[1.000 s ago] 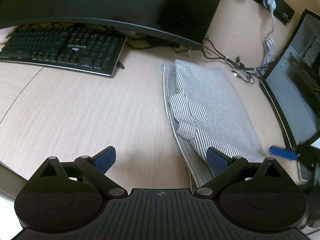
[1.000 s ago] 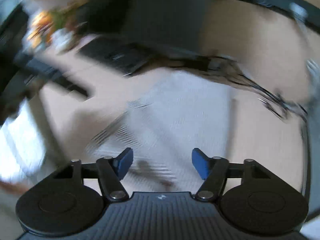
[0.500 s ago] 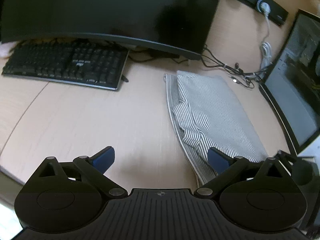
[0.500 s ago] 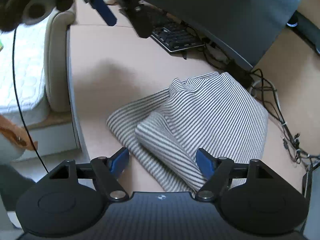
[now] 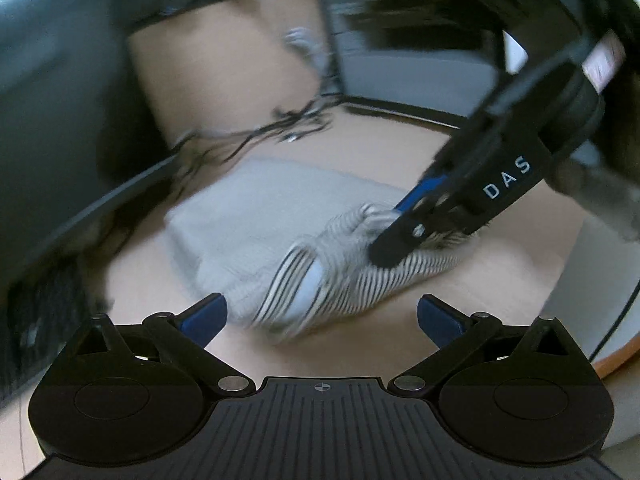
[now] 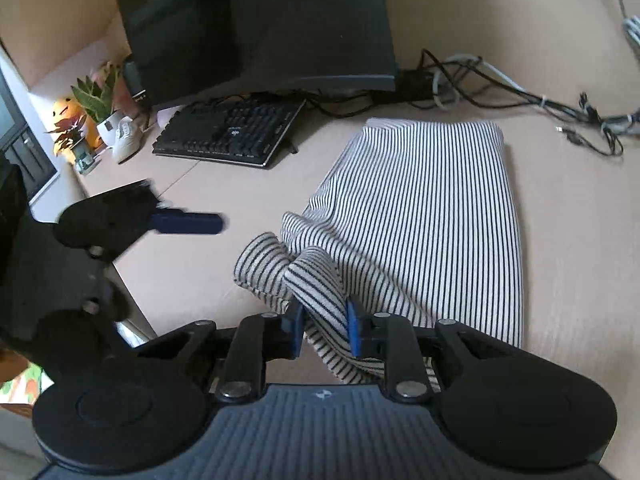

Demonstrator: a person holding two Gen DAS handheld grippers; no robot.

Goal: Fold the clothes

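Observation:
A black-and-white striped garment lies folded on the light wooden desk. My right gripper is shut on a bunched fold at the garment's near edge. In the blurred left wrist view the garment lies ahead, and the right gripper pinches its right side. My left gripper is open and empty, just short of the garment's near corner. It also shows at the left of the right wrist view, above the desk edge.
A curved monitor and a black keyboard stand at the back of the desk. Tangled cables run behind the garment. Potted plants and small figures sit at the far left. The desk edge is near left.
My right gripper closed on the garment's near fold. My left gripper swung quickly round to the garment's other side, blurring its view, and stays open.

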